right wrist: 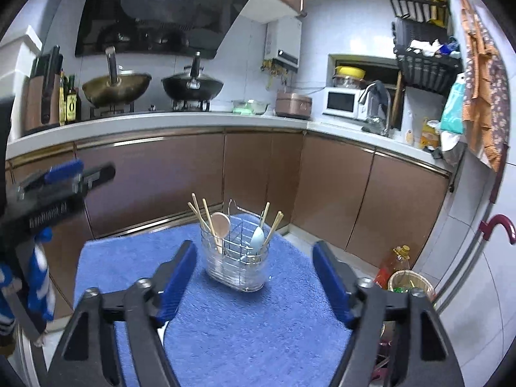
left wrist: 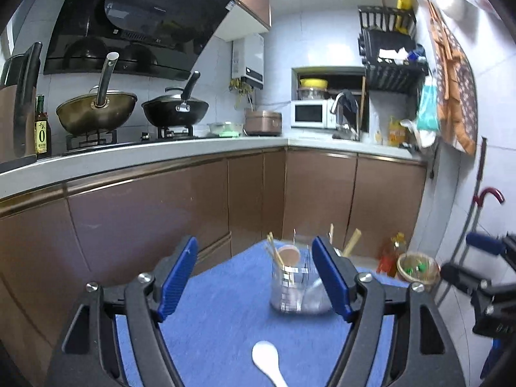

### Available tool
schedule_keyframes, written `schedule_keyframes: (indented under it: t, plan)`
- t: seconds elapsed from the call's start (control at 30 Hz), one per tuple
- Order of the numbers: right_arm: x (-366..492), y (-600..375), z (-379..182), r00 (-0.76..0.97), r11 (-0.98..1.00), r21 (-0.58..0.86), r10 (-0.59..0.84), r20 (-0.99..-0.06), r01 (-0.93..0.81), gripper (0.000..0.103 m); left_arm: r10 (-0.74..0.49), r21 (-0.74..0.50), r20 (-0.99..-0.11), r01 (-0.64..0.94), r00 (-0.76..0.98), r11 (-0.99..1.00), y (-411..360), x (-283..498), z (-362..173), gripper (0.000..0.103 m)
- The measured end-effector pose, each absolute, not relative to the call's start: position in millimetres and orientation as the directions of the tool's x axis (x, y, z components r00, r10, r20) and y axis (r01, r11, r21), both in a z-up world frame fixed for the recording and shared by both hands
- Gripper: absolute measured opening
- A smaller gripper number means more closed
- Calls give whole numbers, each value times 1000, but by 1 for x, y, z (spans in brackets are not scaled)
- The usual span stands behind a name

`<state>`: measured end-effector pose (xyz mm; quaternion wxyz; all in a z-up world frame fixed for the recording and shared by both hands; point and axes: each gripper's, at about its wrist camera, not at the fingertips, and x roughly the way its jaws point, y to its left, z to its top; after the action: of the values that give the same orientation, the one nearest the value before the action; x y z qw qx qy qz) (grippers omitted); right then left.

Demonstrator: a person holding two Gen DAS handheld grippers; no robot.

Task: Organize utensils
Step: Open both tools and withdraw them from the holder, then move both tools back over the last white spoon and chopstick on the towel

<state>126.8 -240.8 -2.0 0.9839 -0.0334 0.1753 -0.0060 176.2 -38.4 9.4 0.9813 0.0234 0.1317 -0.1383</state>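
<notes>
From the left wrist, the left gripper [left wrist: 254, 280] gapes wide and empty over the blue mat [left wrist: 225, 316]. A white spoon [left wrist: 267, 362] lies on the mat at bottom centre; the utensil rack [left wrist: 292, 287] stands right of centre, partly behind the right finger.

From the right wrist, the right gripper [right wrist: 254, 280] also gapes wide and empty. The rack [right wrist: 237, 258] sits mid-frame holding chopsticks [right wrist: 201, 217], a wooden spoon [right wrist: 220, 223] and a pale blue spoon [right wrist: 257, 238]

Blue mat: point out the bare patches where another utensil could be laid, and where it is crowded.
The blue mat is bare left of the caddy, out to its left edge, and in front of the caddy, between it and the right gripper. Nearer the left gripper, a white spoon takes the front strip. The caddy itself is crowded with chopsticks and spoons.
</notes>
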Motion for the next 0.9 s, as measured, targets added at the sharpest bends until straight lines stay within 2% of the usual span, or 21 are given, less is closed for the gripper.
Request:
schedule_keyframes:
  t: [0.03,0.1,0.3,0.9]
  plan:
    - [121,-236,0,941,998,-62,-26,-336,5,85,-256,18,-274,271,927,962,-36,169,9,72]
    - [110,-228,2,948,998,-61,-33,-318,14,91,-244,37,-288,266,926,963,-34,158,7,72]
    - [83,-215,8,961,998,-45,-52,-270,42,99,-184,59,-307,211,934,976,-20,132,6,72]
    - [42,-212,15,980,1000,14,-12,-197,15,102,-61,88,-286,90,956,992,-6,77,21,72]
